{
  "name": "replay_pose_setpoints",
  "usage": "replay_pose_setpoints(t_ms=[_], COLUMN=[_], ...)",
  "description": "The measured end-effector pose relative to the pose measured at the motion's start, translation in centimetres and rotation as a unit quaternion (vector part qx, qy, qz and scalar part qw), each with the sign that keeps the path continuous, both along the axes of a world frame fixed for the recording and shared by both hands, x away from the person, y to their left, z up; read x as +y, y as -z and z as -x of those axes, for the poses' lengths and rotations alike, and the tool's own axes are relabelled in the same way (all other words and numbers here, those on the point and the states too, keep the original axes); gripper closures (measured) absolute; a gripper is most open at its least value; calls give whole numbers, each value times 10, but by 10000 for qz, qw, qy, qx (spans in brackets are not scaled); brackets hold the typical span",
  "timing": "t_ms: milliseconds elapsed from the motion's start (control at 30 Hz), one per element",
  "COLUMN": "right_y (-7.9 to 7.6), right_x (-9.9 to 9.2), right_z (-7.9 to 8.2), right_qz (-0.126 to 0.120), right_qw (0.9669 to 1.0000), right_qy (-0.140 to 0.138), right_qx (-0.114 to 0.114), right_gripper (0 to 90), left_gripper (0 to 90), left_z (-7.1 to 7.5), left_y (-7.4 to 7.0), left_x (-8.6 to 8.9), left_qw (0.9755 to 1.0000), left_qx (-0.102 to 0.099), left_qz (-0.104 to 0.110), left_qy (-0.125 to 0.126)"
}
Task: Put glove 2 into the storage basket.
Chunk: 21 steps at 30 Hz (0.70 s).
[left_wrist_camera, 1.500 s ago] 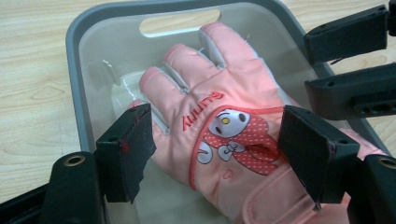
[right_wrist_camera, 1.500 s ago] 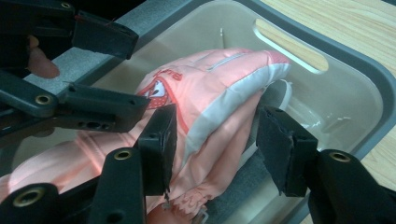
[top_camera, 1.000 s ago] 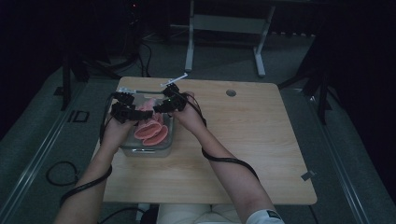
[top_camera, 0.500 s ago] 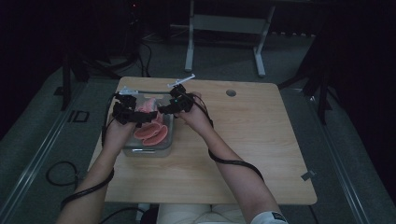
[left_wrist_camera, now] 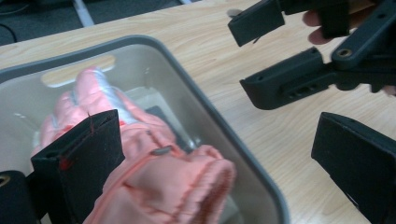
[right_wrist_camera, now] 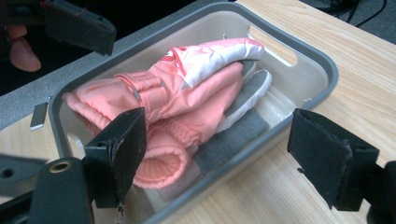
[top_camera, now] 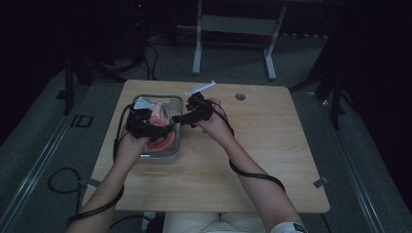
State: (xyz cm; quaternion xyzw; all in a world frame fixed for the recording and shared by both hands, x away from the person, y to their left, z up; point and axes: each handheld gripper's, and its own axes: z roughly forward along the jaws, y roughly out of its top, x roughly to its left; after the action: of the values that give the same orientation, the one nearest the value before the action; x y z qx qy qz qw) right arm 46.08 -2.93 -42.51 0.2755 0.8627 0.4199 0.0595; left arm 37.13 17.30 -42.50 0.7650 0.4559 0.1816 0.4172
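A pair of pink gloves [top_camera: 158,118] [right_wrist_camera: 187,88] [left_wrist_camera: 159,177] with grey-white palms lies in a grey-rimmed translucent bin [top_camera: 160,98] [right_wrist_camera: 322,56] [left_wrist_camera: 224,126] on the left of the wooden table [top_camera: 262,145]. My left gripper [top_camera: 163,127] [left_wrist_camera: 219,130] hangs over the bin, jaws wide after just opening; one jaw stands beside a glove cuff without pressing it. My right gripper [top_camera: 180,118] [right_wrist_camera: 219,135] [left_wrist_camera: 266,51] is at the bin's right rim. Its jaws have just been opening and stand apart, with the gloves beyond them, untouched.
A round cable hole [top_camera: 240,96] sits in the table's far middle. A metal desk frame [top_camera: 233,24] stands behind the table. Cables [top_camera: 58,182] lie on the grey floor at left. A small grey tag [right_wrist_camera: 39,114] lies beside the bin.
Both grippers have shifted right and a little toward the person, and their jaws stand wider apart. The gloves now rest loose in the bin.
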Motion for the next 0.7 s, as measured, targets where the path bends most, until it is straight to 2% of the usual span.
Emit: replay_pose_setpoints(t_ms=[67,100,133,233,367,400,433,467,700], right_y=[0,2,3,4,5,5,5,6,8], right_x=[-3,-8,-11,-18,-27,-29,-29,-33,-48], right_z=[1,1,2,3,4,5,5,7,14], right_qz=[1,37,20,3,12,4,4,-9,30], right_qw=[10000,10000,10000,9999,9998,9998,9998,9997,9994], right_qy=[11,42,44,94,172,199,199,202,250], right_qx=[-10,-24,-14,-49,-82,-90,-90,-140,-236], right_gripper=[195,196,196,187,160,160,160,159,153], left_gripper=[17,17,17,17,17,17,17,17,17], left_z=[0,7,8,13,16,18,18,21,32], left_y=[0,-2,-3,-6,-9,-9,-9,-10,-11], left_x=[0,-8,-9,-18,-24,-28,-28,-33,-56], left_qw=[10000,9999,9998,9994,9992,9990,9990,9984,9963], left_qx=[0,-123,-142,-190,-206,-208,-208,-215,-319], left_qz=[0,6,21,1,-57,49,49,142,37], left_qy=[0,80,127,272,338,399,399,510,801])
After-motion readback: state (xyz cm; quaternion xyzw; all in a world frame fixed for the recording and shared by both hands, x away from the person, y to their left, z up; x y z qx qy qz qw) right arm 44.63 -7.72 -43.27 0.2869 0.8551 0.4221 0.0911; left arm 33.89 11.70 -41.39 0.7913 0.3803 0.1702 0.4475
